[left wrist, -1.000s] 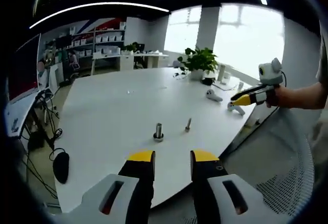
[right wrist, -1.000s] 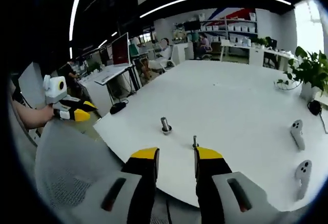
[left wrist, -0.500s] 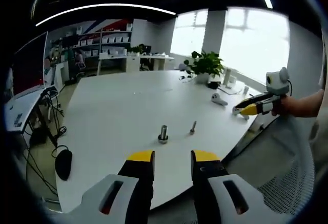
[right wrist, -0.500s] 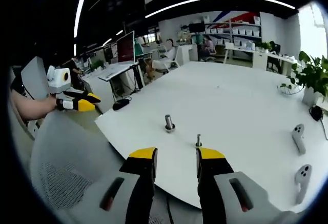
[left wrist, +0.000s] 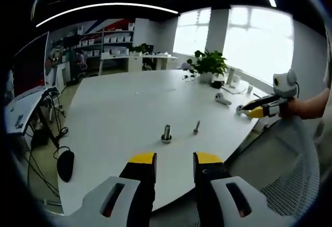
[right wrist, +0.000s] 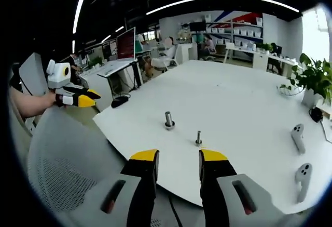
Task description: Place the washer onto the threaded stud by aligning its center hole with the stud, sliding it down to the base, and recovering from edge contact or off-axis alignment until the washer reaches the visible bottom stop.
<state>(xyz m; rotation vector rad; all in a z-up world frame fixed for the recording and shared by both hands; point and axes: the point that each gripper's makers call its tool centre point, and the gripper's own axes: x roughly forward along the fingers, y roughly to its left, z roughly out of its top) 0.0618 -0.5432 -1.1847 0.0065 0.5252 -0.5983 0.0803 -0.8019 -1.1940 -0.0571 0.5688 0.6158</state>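
Metal threaded stud (left wrist: 166, 133) upright on white table (left wrist: 114, 112), washer at base, both grippers spread.

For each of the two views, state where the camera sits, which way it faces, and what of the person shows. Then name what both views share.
Left gripper view: rides on the left tongs, faces across the white table toward the windows; the right tongs and a forearm enter from the right.
Right gripper view: rides on the right tongs, faces toward the shelves; the left tongs enter from the left.
Shared: stud and smaller bolt.
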